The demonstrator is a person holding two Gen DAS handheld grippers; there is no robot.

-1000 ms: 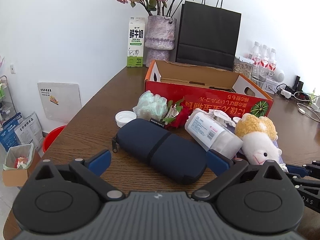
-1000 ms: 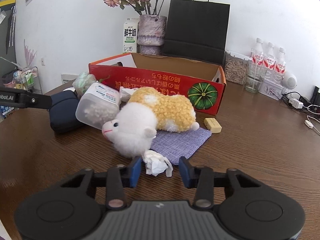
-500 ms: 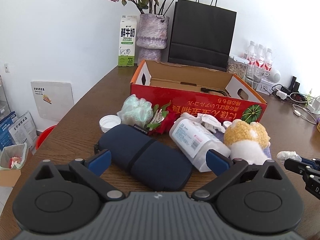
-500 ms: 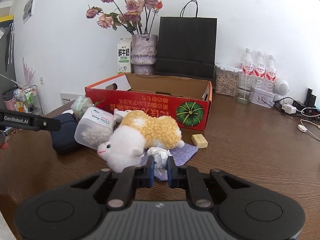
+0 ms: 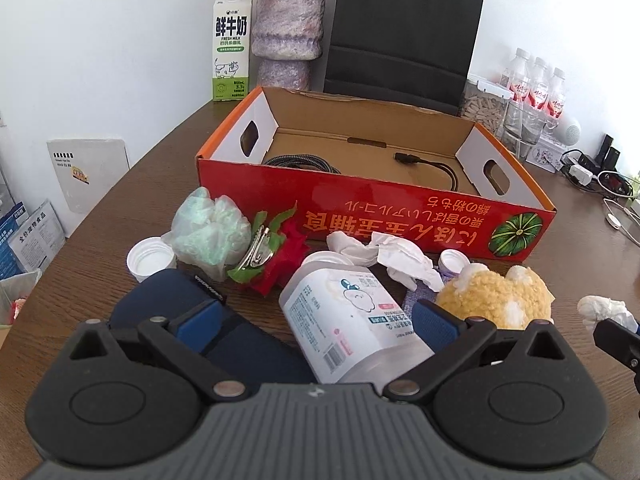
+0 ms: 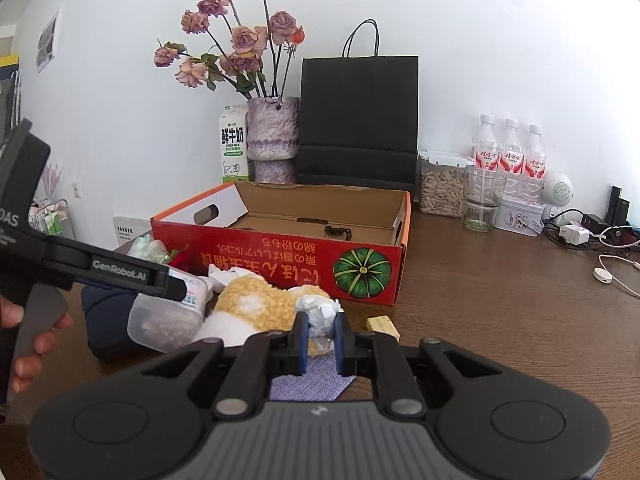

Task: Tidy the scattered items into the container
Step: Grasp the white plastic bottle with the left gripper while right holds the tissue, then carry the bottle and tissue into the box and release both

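Holding, right gripper (image 6: pixel 321 330): I have its fingers clamped on a crumpled tissue (image 6: pixel 318 314), jaws having just closed on it; the wad is clear of the table (image 6: pixel 500 320).
Right pose: tilted gently downward, aimed at the red cardboard box (image 6: pixel 280 264).
Left gripper (image 5: pixel 316 322): fingers wide apart, gripping nothing, angled steeply down over a clear plastic jar (image 5: pixel 348 320) lying on its side and a navy pouch (image 5: pixel 192 312).
Left hand (image 6: pixel 28 340): wrapped round the handle.
Plush sheep (image 5: pixel 494 296): beside the jar.
Box: in front of the black paper bag (image 6: pixel 358 116), cable (image 5: pixel 420 164) inside.
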